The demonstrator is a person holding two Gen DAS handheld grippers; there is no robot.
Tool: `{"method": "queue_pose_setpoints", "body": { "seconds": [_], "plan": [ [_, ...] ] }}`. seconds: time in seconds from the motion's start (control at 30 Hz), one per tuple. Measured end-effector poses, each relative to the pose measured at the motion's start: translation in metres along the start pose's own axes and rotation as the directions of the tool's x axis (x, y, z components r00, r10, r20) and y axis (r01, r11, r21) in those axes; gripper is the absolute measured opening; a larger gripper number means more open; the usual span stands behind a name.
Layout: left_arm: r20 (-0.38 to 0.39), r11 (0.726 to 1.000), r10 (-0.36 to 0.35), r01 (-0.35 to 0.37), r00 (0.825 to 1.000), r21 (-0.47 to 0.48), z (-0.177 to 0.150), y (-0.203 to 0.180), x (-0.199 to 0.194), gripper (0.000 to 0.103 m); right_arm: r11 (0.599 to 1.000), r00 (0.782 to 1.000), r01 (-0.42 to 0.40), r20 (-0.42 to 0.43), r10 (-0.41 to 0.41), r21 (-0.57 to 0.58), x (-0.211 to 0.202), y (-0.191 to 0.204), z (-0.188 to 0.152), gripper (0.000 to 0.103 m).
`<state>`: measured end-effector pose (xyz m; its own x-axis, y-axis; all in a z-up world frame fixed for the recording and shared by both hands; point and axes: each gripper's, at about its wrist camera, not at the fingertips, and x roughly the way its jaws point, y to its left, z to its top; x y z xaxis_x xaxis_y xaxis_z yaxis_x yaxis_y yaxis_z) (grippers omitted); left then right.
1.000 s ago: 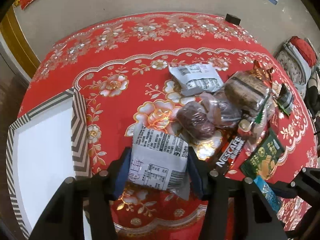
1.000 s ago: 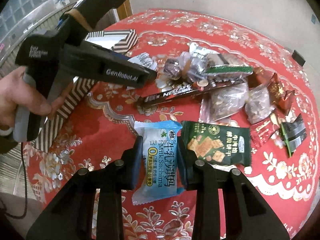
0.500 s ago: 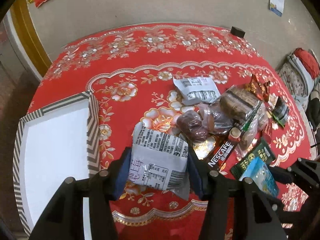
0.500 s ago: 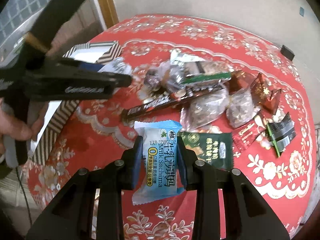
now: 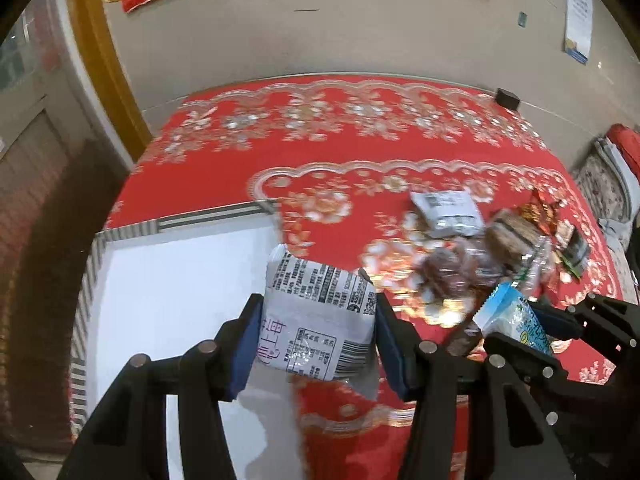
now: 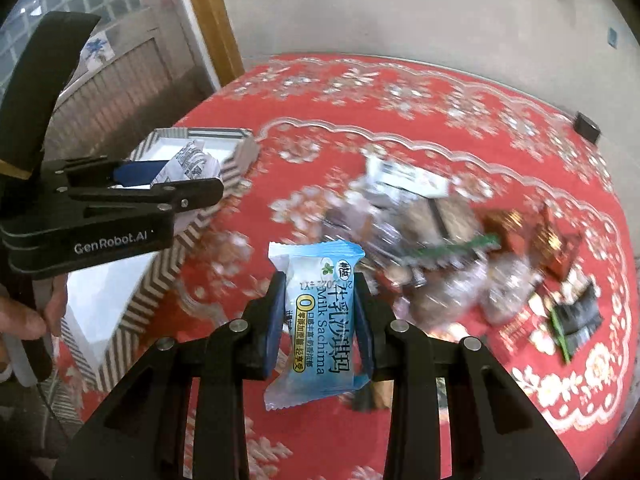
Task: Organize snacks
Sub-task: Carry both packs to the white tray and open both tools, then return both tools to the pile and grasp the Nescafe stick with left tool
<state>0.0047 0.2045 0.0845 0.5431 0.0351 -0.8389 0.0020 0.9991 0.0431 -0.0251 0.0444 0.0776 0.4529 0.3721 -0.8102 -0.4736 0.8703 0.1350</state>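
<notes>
My left gripper [image 5: 318, 336] is shut on a white snack packet [image 5: 320, 312] with black print and holds it in the air over the right edge of the white striped-rim box [image 5: 168, 300]. My right gripper [image 6: 320, 312] is shut on a light blue Milk Sachima packet [image 6: 320, 332], lifted above the red tablecloth. In the right wrist view the left gripper [image 6: 188, 184] with its packet [image 6: 192, 160] hangs over the box [image 6: 160, 280]. The blue packet also shows in the left wrist view [image 5: 516, 316].
A pile of loose snacks [image 6: 440, 248] lies on the red floral tablecloth [image 5: 360, 152] to the right of the box: a white packet [image 5: 448, 212], clear bags of dark snacks, red and green wrappers [image 6: 572, 316]. A small black block [image 5: 507, 98] sits at the far table edge.
Both grippers have risen and swung left toward the box, each carrying its packet. The left packet now hangs over the box's edge; the snack pile has shifted right in view.
</notes>
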Motion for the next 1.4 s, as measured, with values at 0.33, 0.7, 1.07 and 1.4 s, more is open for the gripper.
{"method": "queue_pose_setpoints", "body": {
  "seconds": [0.33, 0.7, 1.07, 1.4],
  "plan": [
    [-0.05, 0.986, 0.084, -0.09, 0.995, -0.137, -0.002, 0.097, 0.017, 0.056, 0.993, 0.994, -0.108, 0.005, 0.108, -0.037, 0.039, 0.062, 0.057, 0.031],
    [-0.125, 0.952, 0.129, -0.158, 0.984, -0.263, -0.006, 0.164, 0.053, 0.056, 0.982, 0.982, -0.178, -0.066, 0.175, -0.055, 0.114, 0.117, 0.114, 0.031],
    [-0.169, 0.932, 0.173, -0.217, 0.97, -0.289, -0.016, 0.176, 0.073, 0.076, 0.98, 0.98, -0.172, -0.117, 0.159, -0.104, 0.153, 0.14, 0.106, 0.033],
    [-0.13, 0.922, 0.17, -0.204, 0.977, -0.328, -0.017, 0.17, 0.05, 0.089, 0.976, 0.976, -0.217, -0.036, 0.216, -0.03, 0.117, 0.123, 0.107, 0.051]
  ]
}}
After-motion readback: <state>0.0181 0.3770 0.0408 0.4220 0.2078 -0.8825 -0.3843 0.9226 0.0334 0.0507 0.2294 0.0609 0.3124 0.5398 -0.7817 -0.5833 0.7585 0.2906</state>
